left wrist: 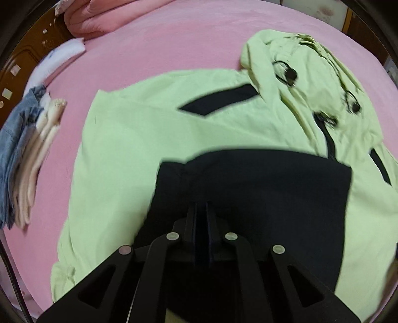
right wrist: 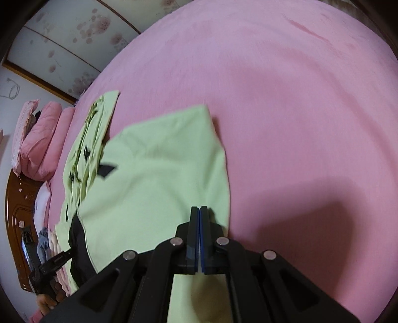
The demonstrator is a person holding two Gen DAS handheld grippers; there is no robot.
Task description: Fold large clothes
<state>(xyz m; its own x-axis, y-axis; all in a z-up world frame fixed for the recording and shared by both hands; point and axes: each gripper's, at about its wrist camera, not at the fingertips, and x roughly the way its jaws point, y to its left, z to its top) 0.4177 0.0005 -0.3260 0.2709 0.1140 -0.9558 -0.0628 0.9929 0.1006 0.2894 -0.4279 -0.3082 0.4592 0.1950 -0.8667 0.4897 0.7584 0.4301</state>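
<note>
A light green jacket (left wrist: 139, 154) lay spread over the pink bed (left wrist: 174, 49), filling the middle of the left wrist view. Its fabric was smooth and mostly flat across the body, with a black slanted stripe (left wrist: 219, 99) set in the upper middle of the frame. A broad black panel (left wrist: 261, 188) lay across the lower centre of the frame. At the upper right the hood (left wrist: 306, 74) was bunched into folds, with black drawcords and toggles (left wrist: 289, 73) on it and a dark zipper running down from it.

The left claw (left wrist: 201, 213) pointed down at the black panel from the bottom of the frame, its jaws drawn narrow, almost together. Whether cloth was caught between them could not be told, dark fingers against dark fabric.

In the right wrist view the same jacket sat in the left and lower centre, a folded green flap (right wrist: 161, 174) lying flat with a clean edge against the pink sheet. The right claw (right wrist: 199, 211) was closed, blue pads meeting, its tips over the flap's right edge; whether it pinched the fabric was unclear.

A stack of folded clothes (left wrist: 27, 154), denim and cream, lay at the left edge of the left wrist view, well apart from the jacket. A pink quilt (left wrist: 104, 17) was rolled at the upper left.
</note>
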